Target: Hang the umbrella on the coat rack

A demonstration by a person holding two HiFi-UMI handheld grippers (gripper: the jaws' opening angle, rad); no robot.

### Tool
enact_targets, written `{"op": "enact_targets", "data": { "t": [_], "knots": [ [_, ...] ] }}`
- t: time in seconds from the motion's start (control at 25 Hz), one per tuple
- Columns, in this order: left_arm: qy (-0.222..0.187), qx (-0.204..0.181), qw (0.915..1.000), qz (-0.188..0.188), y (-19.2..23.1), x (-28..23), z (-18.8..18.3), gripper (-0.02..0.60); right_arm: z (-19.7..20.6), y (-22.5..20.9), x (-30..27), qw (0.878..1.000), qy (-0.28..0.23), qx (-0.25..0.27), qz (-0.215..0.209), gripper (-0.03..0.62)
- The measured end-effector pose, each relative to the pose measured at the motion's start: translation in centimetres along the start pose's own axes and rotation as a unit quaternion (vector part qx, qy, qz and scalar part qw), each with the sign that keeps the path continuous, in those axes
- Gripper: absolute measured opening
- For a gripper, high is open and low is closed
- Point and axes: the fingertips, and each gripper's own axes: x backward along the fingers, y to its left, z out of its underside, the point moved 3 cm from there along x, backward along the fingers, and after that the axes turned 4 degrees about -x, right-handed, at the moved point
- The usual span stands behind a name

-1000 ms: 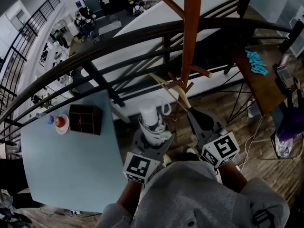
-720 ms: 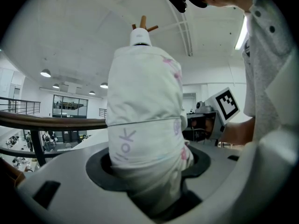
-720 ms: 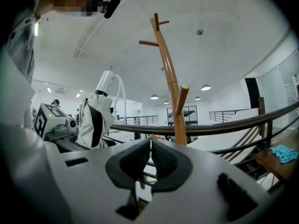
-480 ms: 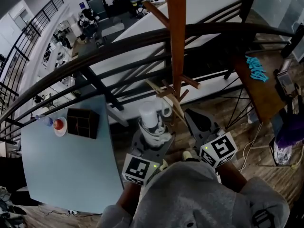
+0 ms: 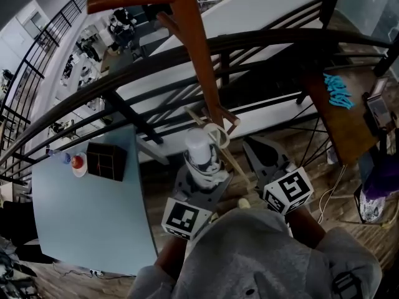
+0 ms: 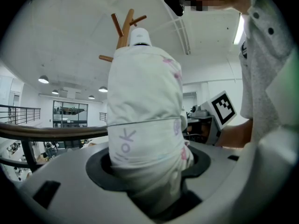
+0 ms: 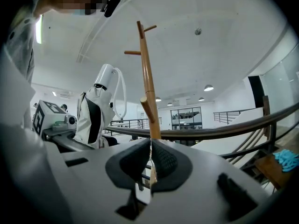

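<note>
A folded white umbrella (image 5: 201,156) stands upright in my left gripper (image 5: 202,178), whose jaws are shut on its lower body (image 6: 145,125). The white wrist loop (image 5: 216,134) at its top lies close to a lower peg of the wooden coat rack (image 5: 196,48); whether they touch I cannot tell. The rack's pole (image 7: 148,87) rises just beyond my right gripper (image 7: 150,164), which is shut with nothing between its pads. In the right gripper view the umbrella (image 7: 96,111) is to the left of the pole. The rack's top pegs (image 6: 124,24) show behind the umbrella.
A dark curved railing (image 5: 262,39) runs behind the rack, with a drop to a lower floor beyond. A pale blue table (image 5: 87,217) at the left carries a dark divided box (image 5: 106,162) and a small plate (image 5: 78,164). A wooden table (image 5: 336,114) with a turquoise cloth (image 5: 340,89) stands at the right.
Both grippers have moved toward the coat rack, which now looms larger and slants across the head view. The umbrella's loop has come up beside a lower peg.
</note>
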Motion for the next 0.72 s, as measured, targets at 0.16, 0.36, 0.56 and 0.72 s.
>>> {"op": "enact_targets", "data": {
  "t": [0.16, 0.36, 0.56, 0.72],
  "knots": [
    [0.003, -0.007, 1.0000, 0.000, -0.7, -1.6, -0.4, 0.290, -0.1, -1.3, 0.5, 1.000, -0.001, -0.001, -0.005, 0.029],
    [0.006, -0.019, 0.9998, -0.007, -0.9, -2.9, -0.7, 0.290, -0.5, -2.5, 0.8, 1.000, -0.004, -0.001, -0.009, 0.029],
    [0.012, -0.012, 0.9997, -0.018, -0.4, -4.1, -0.6, 0.290, -0.5, -3.5, 0.8, 1.000, -0.009, 0.001, -0.019, 0.029],
    [0.022, -0.006, 0.9993, -0.030, 0.5, -4.5, 0.1, 0.290, -0.3, -4.2, 0.7, 1.000, -0.007, -0.001, -0.021, 0.029]
  ]
}}
